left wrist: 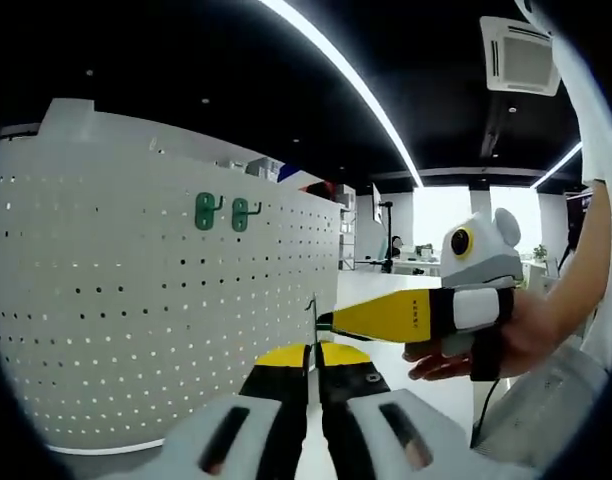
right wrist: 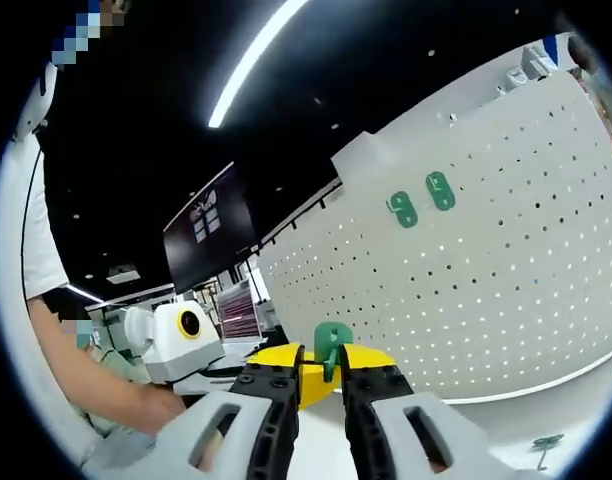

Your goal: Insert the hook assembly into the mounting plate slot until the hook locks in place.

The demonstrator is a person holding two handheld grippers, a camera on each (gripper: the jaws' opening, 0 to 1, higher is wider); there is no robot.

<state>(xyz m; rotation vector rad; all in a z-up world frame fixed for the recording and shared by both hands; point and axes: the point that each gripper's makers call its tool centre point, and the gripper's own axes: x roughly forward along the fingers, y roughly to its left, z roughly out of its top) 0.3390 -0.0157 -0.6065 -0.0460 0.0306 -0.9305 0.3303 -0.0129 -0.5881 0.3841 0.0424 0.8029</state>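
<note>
A white pegboard (right wrist: 506, 260) stands upright with two green hooks (right wrist: 420, 200) already mounted high on it. The right hand-held gripper (right wrist: 321, 385), jaws nearly together, pinches a third green hook (right wrist: 332, 345) between its tips, well short of the board, so insertion remains. The left hand-held gripper (left wrist: 313, 375) appears closed and empty. Another hook (right wrist: 546, 443) lies on the desk (right wrist: 506, 425).

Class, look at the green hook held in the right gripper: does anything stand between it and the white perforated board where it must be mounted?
Nothing visible does. The right gripper holds the green hook, and open air separates it from the pegboard. Two green hooks already hang high on the board, leaving plenty of free holes.
</note>
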